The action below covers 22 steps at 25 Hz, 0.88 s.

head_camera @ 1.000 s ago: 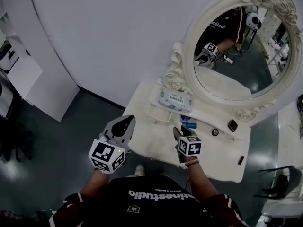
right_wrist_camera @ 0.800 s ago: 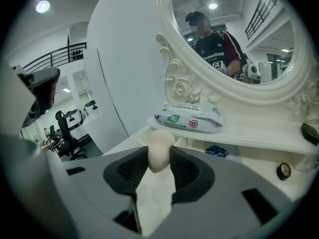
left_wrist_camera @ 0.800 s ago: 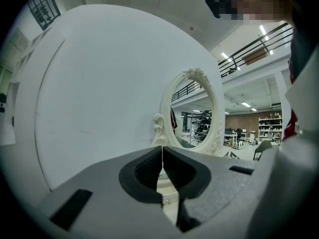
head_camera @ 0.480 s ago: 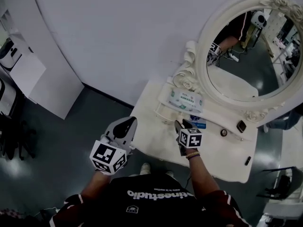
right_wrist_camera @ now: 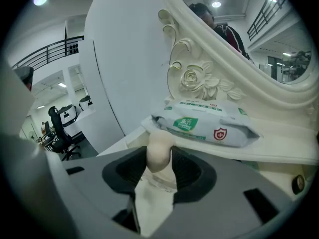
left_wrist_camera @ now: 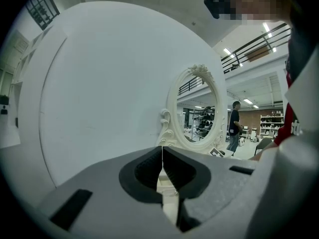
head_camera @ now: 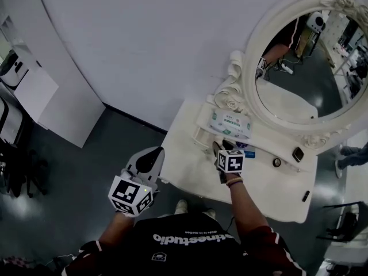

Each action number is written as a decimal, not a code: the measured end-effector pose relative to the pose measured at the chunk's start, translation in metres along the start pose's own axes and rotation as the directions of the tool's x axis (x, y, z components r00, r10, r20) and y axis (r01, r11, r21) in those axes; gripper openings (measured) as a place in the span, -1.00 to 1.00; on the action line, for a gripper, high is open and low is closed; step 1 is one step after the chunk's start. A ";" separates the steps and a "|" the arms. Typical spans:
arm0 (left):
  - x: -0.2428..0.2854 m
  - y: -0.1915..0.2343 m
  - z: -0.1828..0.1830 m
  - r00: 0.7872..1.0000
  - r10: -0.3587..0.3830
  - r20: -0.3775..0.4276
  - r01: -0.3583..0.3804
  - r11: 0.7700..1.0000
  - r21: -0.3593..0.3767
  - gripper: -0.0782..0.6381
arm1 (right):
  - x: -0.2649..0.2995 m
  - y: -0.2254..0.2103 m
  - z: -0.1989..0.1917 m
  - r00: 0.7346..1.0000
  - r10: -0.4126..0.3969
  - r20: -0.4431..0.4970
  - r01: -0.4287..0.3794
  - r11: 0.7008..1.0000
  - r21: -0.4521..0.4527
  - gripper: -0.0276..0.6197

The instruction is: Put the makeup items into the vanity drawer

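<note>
Forward over the cream desk [head_camera: 190, 174] the right gripper [head_camera: 222, 148] has moved, nearer the wipes pack [head_camera: 230, 123]; dark floor [head_camera: 86, 171], a curved white wall [head_camera: 161, 39] and an ornate oval mirror [head_camera: 248, 68] surround the desk; a beige makeup sponge [right_wrist_camera: 160, 151] sits pinched between its pads, jaws just easing wider; it tilts downward; the left gripper [head_camera: 147, 157] hovers clenched and empty off the desk's left edge.
</note>
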<state>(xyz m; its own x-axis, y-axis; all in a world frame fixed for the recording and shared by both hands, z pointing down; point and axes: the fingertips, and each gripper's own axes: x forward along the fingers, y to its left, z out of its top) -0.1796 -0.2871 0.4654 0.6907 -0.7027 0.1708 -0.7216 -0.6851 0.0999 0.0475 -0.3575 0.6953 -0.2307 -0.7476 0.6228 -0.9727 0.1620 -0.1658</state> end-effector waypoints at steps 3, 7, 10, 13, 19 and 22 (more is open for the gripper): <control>0.000 0.000 0.001 1.000 -0.006 0.000 0.006 1.000 0.004 -0.76 | 0.001 -0.001 0.000 1.000 -0.020 0.001 0.020 1.000 -0.010 -0.37; 0.002 0.001 0.001 1.000 -0.016 0.002 0.016 1.000 0.001 -0.76 | -0.004 -0.001 0.001 1.000 -0.022 0.007 0.022 1.000 -0.002 -0.33; 0.008 -0.001 0.002 0.999 -0.038 0.009 0.038 0.999 -0.003 -0.76 | -0.014 -0.004 0.001 0.999 -0.032 0.019 0.031 0.999 0.015 -0.33; 0.017 -0.010 0.005 0.997 -0.079 0.017 0.079 0.997 -0.006 -0.76 | -0.031 -0.006 -0.001 0.998 -0.045 0.031 0.044 0.998 0.033 -0.34; 0.048 -0.045 0.010 0.981 -0.194 0.026 0.194 0.981 -0.016 -0.76 | -0.080 -0.020 -0.009 0.994 -0.094 0.058 0.090 0.993 0.073 -0.34; 0.068 -0.077 0.013 0.962 -0.272 0.033 0.272 0.962 -0.006 -0.76 | -0.112 -0.038 -0.017 0.988 -0.132 0.077 0.123 0.987 0.108 -0.35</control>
<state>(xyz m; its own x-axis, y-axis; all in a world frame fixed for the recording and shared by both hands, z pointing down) -0.0764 -0.2849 0.4563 0.8620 -0.4961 0.1044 -0.5067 -0.8491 0.1490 0.1102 -0.2690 0.6453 -0.0981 -0.8100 0.5782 -0.9856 -0.0014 -0.1693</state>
